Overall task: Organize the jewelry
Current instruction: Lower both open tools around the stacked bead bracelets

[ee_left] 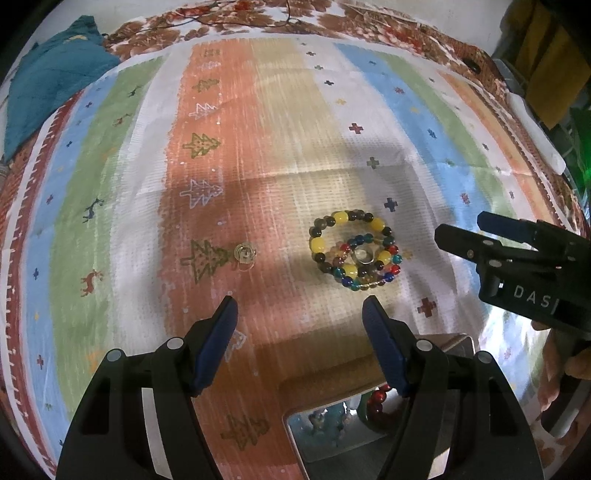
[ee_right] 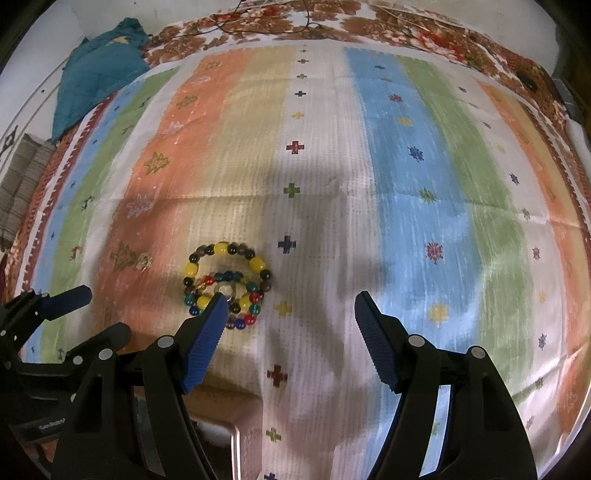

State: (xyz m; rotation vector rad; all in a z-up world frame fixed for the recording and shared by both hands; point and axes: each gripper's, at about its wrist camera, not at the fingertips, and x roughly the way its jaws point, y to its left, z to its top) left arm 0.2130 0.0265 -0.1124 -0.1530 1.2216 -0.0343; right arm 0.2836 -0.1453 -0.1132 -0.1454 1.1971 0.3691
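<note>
On the striped cloth, stacked bead bracelets and possibly a ring. Both tools, left and right, wide, empty (steel tray near): take one bracelet by its rim.

- The left wrist view looks steeply down along its own open, blue-padded left gripper onto a striped woven cloth, from close above it.
- The right wrist view looks down just as steeply past the open, blue-padded right gripper, from a place further right.
- Both show the pile of coloured bead bracelets, the crumpled teal cloth at the far left and the flowered brown bedspread beyond.
- Each view catches the other gripper at its edge.
</note>
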